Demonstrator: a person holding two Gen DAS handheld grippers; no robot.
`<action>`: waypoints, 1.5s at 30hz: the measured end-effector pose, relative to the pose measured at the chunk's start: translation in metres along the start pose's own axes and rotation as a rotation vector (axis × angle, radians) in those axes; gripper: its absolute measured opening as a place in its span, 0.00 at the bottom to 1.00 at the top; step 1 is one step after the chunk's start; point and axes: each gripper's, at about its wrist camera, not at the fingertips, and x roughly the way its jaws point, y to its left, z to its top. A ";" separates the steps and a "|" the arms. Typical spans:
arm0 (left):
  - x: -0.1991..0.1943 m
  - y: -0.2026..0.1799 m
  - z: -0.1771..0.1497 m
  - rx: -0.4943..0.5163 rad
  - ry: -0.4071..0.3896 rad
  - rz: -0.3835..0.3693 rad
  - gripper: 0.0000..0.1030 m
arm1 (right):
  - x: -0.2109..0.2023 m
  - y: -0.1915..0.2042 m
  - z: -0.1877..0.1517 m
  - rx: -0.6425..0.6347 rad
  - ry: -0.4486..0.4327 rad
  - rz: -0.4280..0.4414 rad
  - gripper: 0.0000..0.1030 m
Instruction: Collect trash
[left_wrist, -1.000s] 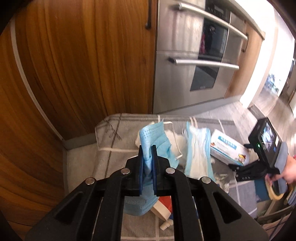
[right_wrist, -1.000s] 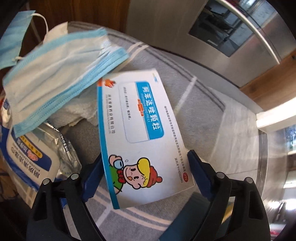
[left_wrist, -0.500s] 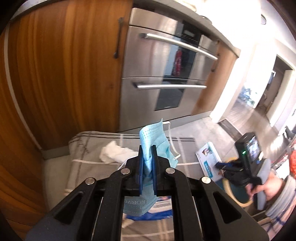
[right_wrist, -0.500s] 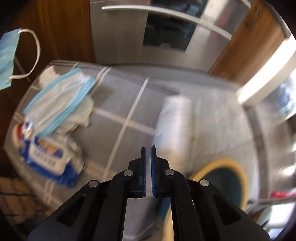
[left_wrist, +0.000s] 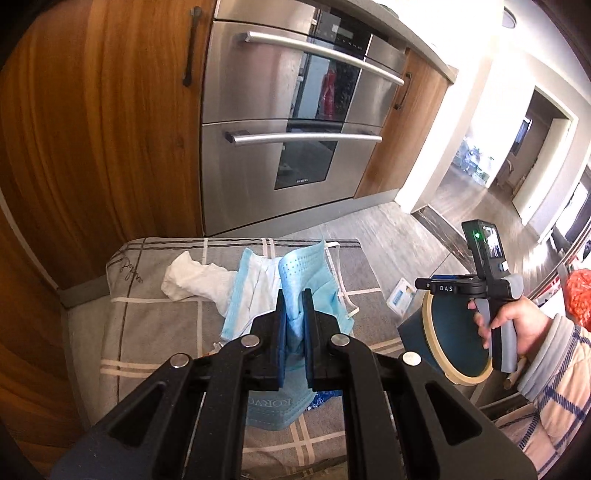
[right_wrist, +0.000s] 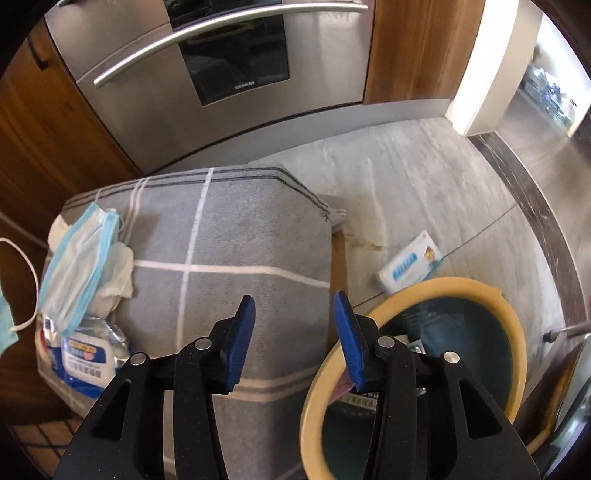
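Glossy brushed-steel oven (left_wrist: 280, 147), warm grained wood cabinet (left_wrist: 92, 129), soft woven grey cloth (right_wrist: 240, 240) — matt, papery blue mask (left_wrist: 306, 280)

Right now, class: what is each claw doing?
Left claw: shut on the blue face mask.
Right claw: open, nothing between its pads, jaws just been opening.

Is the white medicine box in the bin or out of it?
Out. The medicine box lies on the floor beyond the rim of the bin, not inside it.
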 end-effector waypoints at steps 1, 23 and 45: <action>0.003 -0.001 0.001 0.001 0.005 0.000 0.07 | 0.002 0.001 0.001 -0.010 0.000 -0.010 0.46; -0.002 -0.044 0.040 0.107 -0.094 0.078 0.07 | -0.019 0.073 -0.032 -0.314 0.017 0.176 0.58; -0.016 0.036 0.038 -0.089 -0.047 0.028 0.07 | 0.027 0.270 -0.110 -1.084 0.038 0.199 0.92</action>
